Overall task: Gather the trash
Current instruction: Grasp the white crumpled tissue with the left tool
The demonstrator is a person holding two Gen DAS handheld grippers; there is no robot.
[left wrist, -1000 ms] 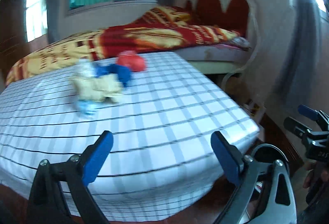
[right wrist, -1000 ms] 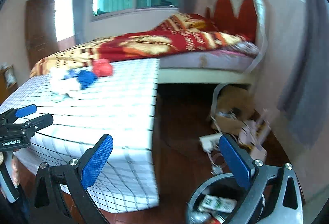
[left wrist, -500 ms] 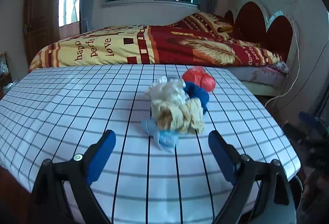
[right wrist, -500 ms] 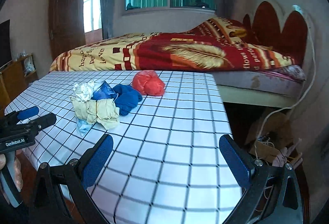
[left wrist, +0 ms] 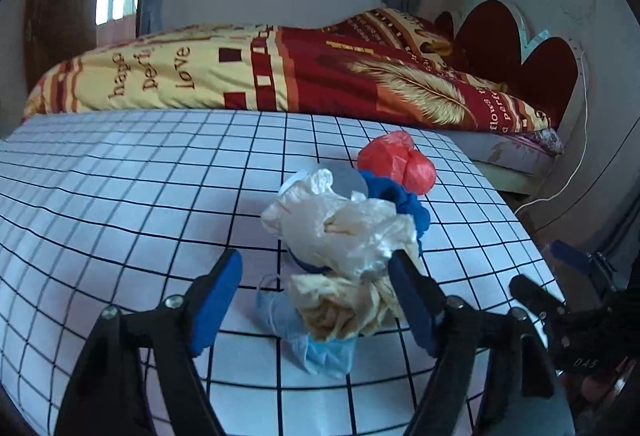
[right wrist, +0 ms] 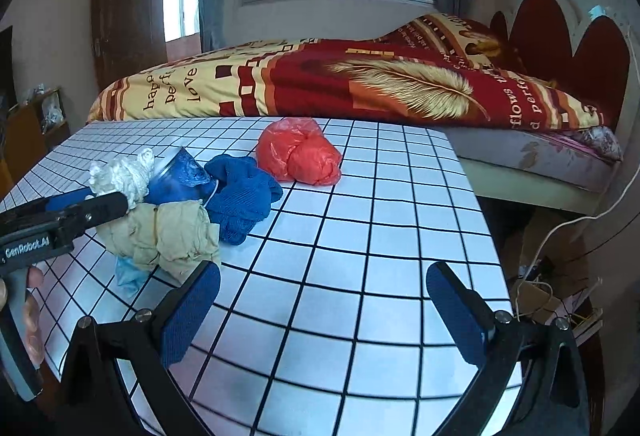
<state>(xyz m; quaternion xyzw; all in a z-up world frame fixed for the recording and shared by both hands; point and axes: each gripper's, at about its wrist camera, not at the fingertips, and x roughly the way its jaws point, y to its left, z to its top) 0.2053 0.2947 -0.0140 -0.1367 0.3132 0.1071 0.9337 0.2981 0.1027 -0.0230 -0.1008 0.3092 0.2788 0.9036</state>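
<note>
Crumpled plastic and cloth make up the trash, one heap on the checked table cover [left wrist: 120, 196], toward its right side and near the front edge. The left gripper [left wrist: 316, 296] straddles the near end of that heap; its jaws have just been closing, and the beige bag [left wrist: 344, 308] sits between them, the right pad about touching it, the left pad apart, so nothing is gripped yet. The right gripper [right wrist: 324, 308] hovers wide open and empty over bare cover, right of the heap.

To do this step well, I judge the left jaws should settle low around the beige bag's bulk before closing, so the thin film does not slip out and the pale blue scrap [left wrist: 320, 344] under it is not dragged off the edge.

Counted: one beige bag, one whitish bag [left wrist: 336, 224], one pale blue scrap, one blue cloth [right wrist: 240, 196], one blue cup-like container [right wrist: 180, 176], one red bag [right wrist: 298, 152], farthest. No bin shows.
</note>
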